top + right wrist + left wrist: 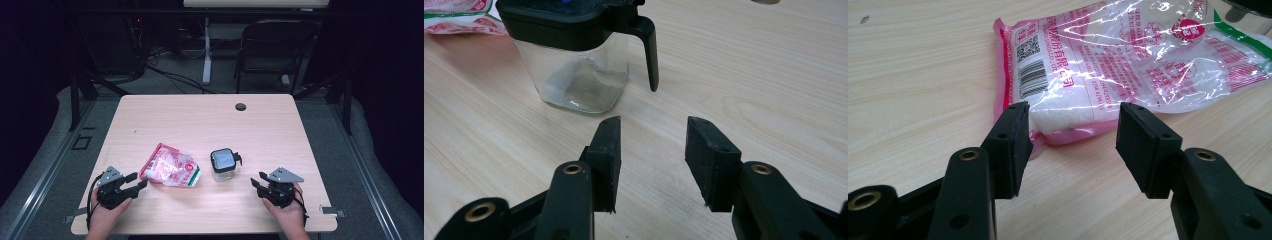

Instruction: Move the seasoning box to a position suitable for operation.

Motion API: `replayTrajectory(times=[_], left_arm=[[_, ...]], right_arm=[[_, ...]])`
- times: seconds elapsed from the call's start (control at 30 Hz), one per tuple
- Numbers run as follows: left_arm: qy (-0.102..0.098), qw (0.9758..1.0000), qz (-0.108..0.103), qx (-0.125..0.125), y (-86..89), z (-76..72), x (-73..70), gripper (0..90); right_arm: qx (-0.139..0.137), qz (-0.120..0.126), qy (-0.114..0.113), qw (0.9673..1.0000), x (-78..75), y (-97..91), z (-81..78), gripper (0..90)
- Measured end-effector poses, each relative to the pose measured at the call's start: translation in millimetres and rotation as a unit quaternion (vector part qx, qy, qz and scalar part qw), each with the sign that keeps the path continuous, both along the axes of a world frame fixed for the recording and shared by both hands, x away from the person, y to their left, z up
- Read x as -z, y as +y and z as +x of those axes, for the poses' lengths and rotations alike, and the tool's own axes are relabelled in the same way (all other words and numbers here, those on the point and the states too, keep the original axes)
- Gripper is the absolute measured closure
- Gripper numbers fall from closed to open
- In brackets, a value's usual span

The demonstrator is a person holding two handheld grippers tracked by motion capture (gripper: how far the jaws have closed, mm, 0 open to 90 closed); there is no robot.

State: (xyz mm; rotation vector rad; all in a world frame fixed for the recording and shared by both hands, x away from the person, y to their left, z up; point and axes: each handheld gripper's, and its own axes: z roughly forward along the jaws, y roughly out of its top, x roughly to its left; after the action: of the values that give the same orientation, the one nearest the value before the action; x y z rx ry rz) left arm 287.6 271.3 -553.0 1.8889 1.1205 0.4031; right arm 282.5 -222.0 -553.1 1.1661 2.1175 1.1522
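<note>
Pale woodgrain table point(200, 115), crinkly plastic pouch point(171, 172), square glass jar point(223, 164)

High view: fixed above the near edge of the table point(210, 115), facing forward and down, far off. Left gripper view: low over the tabletop, close to the near-left end of the pink bag point(1128, 65). Right gripper view: low, close to the clear jar point(579, 60). Shared ground: bag and jar at mid-table.

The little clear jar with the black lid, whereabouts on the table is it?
In the high view the jar stands near the table's middle, just right of the pink bag, with the right gripper nearby.
</note>
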Motion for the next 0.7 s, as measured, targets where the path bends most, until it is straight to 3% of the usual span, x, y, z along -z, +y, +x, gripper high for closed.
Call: replayTrajectory(times=[0.17, 0.23, 0.37, 0.5, 0.7], left_arm=[[0.0, 0.9999, -0.009, -0.004, 2.5, -2.1, -1.0, 49.2], [0.001, 0.9999, -0.015, -0.006, 2.3, -2.2, -1.2, 51.1], [0.0, 1.0, -0.007, -0.003, 0.3, -2.0, -1.9, 51.1], [0.0, 1.0, -0.004, -0.001, -0.7, -2.4, -1.8, 50.9], [0.003, 1.0, -0.003, -0.001, -0.4, -1.0, -0.8, 50.8]], right_arm=[[-0.01, 0.007, 0.002, 0.9999, -0.7, 4.1, 1.4, 54.9], [0.002, 0.009, -0.003, 1.0, -1.9, 6.5, 2.1, 51.9], [0.008, 0.02, 0.003, 0.9998, -6.3, 10.9, 7.1, 55.6], [0.013, -0.008, 0.006, 0.9999, -8.0, 19.3, 13.0, 59.8], [0.021, -0.015, 0.004, 0.9997, -4.1, 29.0, 29.6, 66.8]])
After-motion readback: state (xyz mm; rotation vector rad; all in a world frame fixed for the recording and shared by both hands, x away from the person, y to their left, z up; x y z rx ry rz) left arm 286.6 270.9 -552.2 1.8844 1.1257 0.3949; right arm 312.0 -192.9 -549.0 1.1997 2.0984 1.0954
